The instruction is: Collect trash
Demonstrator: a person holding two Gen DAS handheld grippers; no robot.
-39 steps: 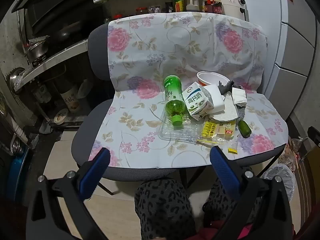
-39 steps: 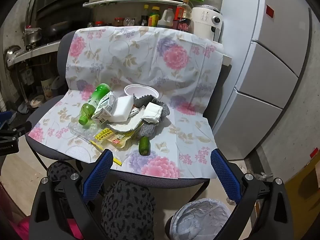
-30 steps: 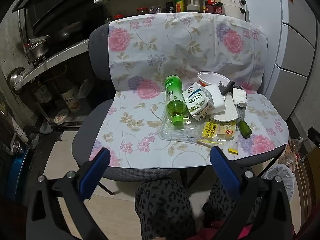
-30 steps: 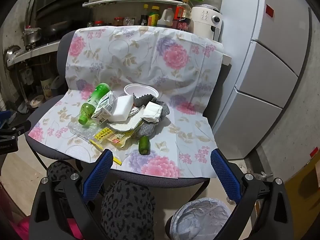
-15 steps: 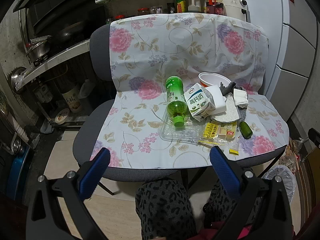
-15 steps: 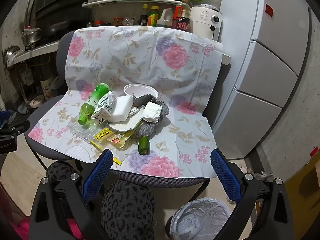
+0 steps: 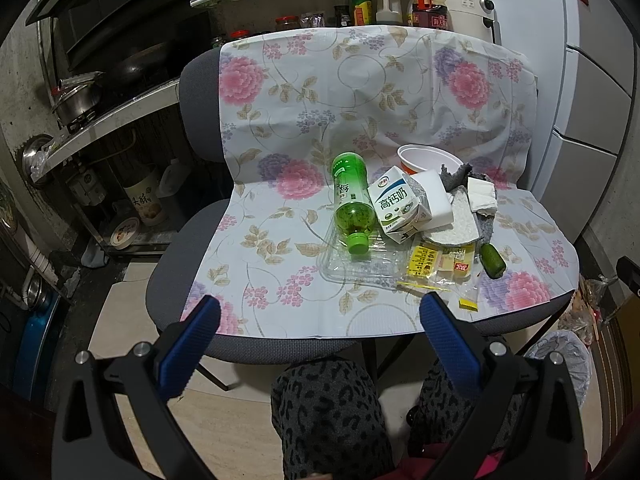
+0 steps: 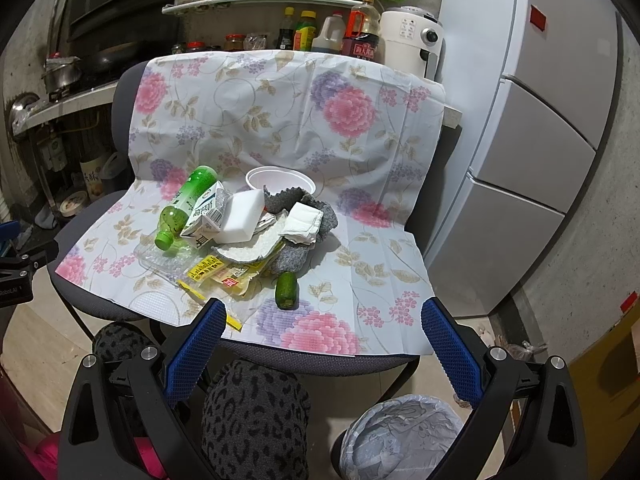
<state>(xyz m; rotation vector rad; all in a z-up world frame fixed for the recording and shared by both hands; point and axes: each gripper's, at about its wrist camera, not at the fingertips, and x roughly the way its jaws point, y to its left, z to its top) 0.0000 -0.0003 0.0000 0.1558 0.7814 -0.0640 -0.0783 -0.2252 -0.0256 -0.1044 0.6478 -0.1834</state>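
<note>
Chair [image 7: 188,236] with grey seat, draped in a floral cloth [image 7: 360,92]; all trash lies on the cloth, listed left to right relative to the milk carton [image 7: 396,204].

- Green bottle [image 7: 352,204]: on its side, touching the carton's left face, cap toward the seat's front edge.
- Clear plastic tray [image 7: 360,268]: flat, in front of the carton, under the bottle's cap end.
- Milk carton: lying tilted, central in the heap.
- Yellow sachets [image 7: 436,260]: in front of the carton and to its right, overlapping the tray's right edge.
- White foam block [image 8: 240,216]: against the carton's right side.
- White bowl [image 7: 428,160]: upright, behind the carton.
- Grey cloth [image 8: 296,256] with folded white tissue [image 8: 302,222] on top: right of the carton.
- Small green cucumber [image 8: 286,290]: right of the sachets, near the seat's front edge.
- Lined trash bin [image 8: 400,436]: on the floor, below the seat's front right corner.

Left gripper [image 7: 320,320]: jaws released, wide apart, holding nothing, short of the seat's front edge.
Right gripper [image 8: 320,324]: jaws released, wide apart, empty, over the front edge.
</note>
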